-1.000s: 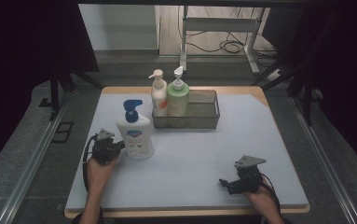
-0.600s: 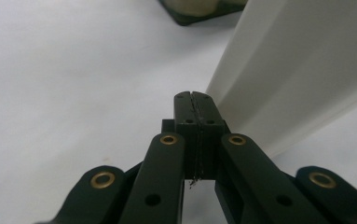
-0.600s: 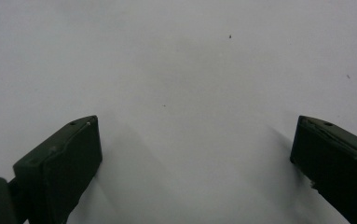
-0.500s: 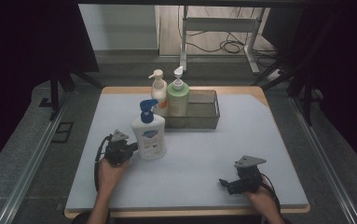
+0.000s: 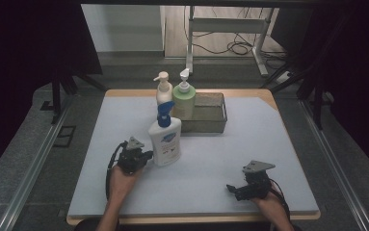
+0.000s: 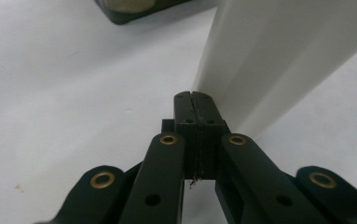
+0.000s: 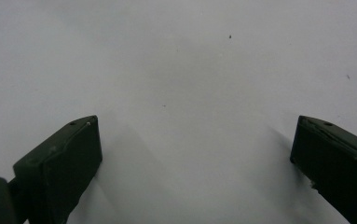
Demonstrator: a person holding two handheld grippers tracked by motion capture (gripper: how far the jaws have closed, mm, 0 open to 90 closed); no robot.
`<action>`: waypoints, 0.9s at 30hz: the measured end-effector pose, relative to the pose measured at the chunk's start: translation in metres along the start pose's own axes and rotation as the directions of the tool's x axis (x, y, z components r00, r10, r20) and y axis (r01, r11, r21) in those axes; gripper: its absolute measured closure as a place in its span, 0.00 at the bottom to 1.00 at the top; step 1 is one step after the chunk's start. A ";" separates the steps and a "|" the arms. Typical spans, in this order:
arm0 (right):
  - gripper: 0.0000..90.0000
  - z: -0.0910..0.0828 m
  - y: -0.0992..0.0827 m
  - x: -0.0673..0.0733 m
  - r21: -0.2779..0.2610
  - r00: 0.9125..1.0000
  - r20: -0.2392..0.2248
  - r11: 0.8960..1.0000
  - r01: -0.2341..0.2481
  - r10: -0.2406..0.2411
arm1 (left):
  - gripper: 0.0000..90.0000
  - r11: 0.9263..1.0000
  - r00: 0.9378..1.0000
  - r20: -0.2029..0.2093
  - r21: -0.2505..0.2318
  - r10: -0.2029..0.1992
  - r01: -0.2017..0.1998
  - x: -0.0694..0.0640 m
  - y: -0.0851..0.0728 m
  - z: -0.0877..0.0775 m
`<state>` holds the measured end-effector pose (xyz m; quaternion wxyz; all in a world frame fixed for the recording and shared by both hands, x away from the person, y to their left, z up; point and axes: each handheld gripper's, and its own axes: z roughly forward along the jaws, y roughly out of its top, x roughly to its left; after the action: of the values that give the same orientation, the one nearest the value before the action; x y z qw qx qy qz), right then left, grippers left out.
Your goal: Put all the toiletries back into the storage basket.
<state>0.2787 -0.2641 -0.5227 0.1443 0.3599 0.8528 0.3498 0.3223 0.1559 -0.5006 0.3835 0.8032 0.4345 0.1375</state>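
Pushing the white pump bottle (image 5: pixel 164 142) toward the mesh basket (image 5: pixel 206 118) is best done low and slowly with the left gripper (image 5: pixel 142 156), its jaws pressed together against the bottle's side, so tipping is avoided.

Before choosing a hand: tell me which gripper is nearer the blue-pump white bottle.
Left. The left gripper, jaws shut, sits against the white bottle at its lower left side. The right gripper rests open near the table's front right, well apart from it.

Your white bottle (image 5: pixel 164 143) looks smooth, slightly glossy plastic; table mat (image 5: pixel 220 159) matt grey; basket (image 5: pixel 206 115) dark wire mesh; gripper jaws matt black plastic.
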 end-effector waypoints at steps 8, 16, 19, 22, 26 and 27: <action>0.02 0.000 0.000 0.000 0.000 1.000 0.000 1.000 0.000 0.000 | 0.99 0.999 0.999 0.034 0.009 0.033 -0.033 -0.008 0.001 0.002; 0.02 0.000 0.000 0.000 0.000 1.000 0.000 1.000 0.000 0.000 | 0.96 0.998 0.998 0.023 0.022 0.066 -0.067 -0.015 0.004 0.006; 0.02 0.000 0.000 0.000 -0.001 1.000 0.000 1.000 0.000 0.000 | 0.96 0.999 0.999 0.020 0.019 0.046 -0.046 -0.012 0.005 0.009; 0.02 0.000 0.000 0.000 0.000 1.000 0.000 1.000 0.000 0.000 | 0.97 0.998 0.999 0.012 0.025 0.049 -0.049 -0.011 0.006 0.014; 0.02 0.000 0.000 0.000 -0.001 1.000 0.000 1.000 0.000 0.000 | 1.00 0.999 0.999 0.025 0.026 0.046 -0.046 -0.014 0.007 0.018; 0.02 0.000 0.000 0.000 -0.001 1.000 0.000 1.000 0.000 0.000 | 1.00 0.998 0.998 0.031 0.026 0.050 -0.051 -0.015 0.007 0.019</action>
<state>0.2787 -0.2641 -0.5228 0.1444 0.3597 0.8528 0.3501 0.3283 0.1324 -0.5067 0.3756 0.8210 0.4102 0.1290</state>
